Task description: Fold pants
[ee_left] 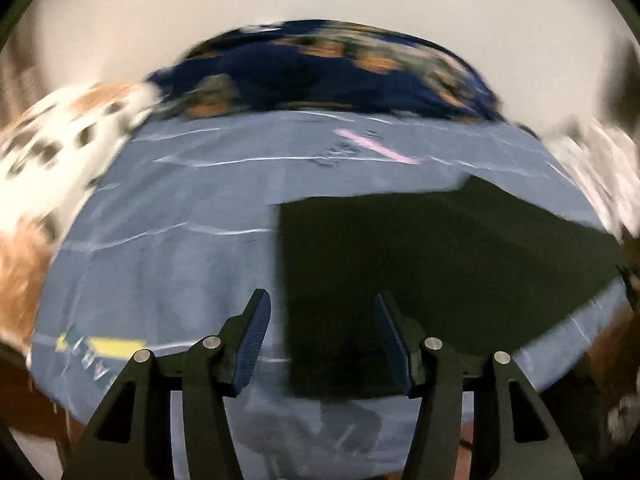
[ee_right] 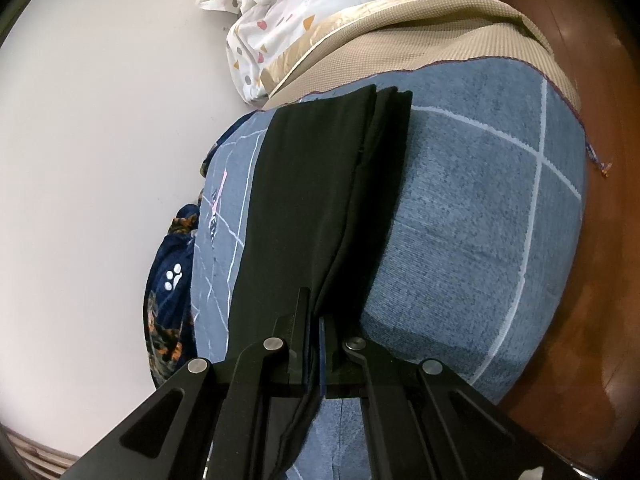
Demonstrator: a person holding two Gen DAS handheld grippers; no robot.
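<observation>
1. Holding the long black cloth pants [ee_right: 320, 200] firm at the near end: right gripper [ee_right: 316, 340] pressed together on the stacked edges of the fabric, with the layers running between its fingers. Keep this pinch tight, so the layers do not slide apart.
2. Noting where the pants lie: stretched flat along the middle of the blue woven blanket with thin white lines [ee_right: 480, 208], far end near the beige edge of that blanket, both legs stacked one upon the other.
3. Keeping the left gripper [ee_left: 320, 344] spread and empty above the blanket, nothing between its ribbed blue pads [ee_left: 252, 344]. Left wrist view is blurred, so exact height over the cloth cannot be told.
4. Bringing the spread fingers down on the near corner of the dark cloth [ee_left: 420, 260], at the blanket side nearest the camera, and taking all layers together, not only the top one.
5. Lifting both ends at equal height, then carrying them toward the far end on the blanket, probably to make the next fold.
6. Watching the straight left edge of the cloth: if it bends, edges are no more aligned.
7. Avoiding the patterned navy fleece [ee_left: 320, 72] at the blanket's far side.
</observation>
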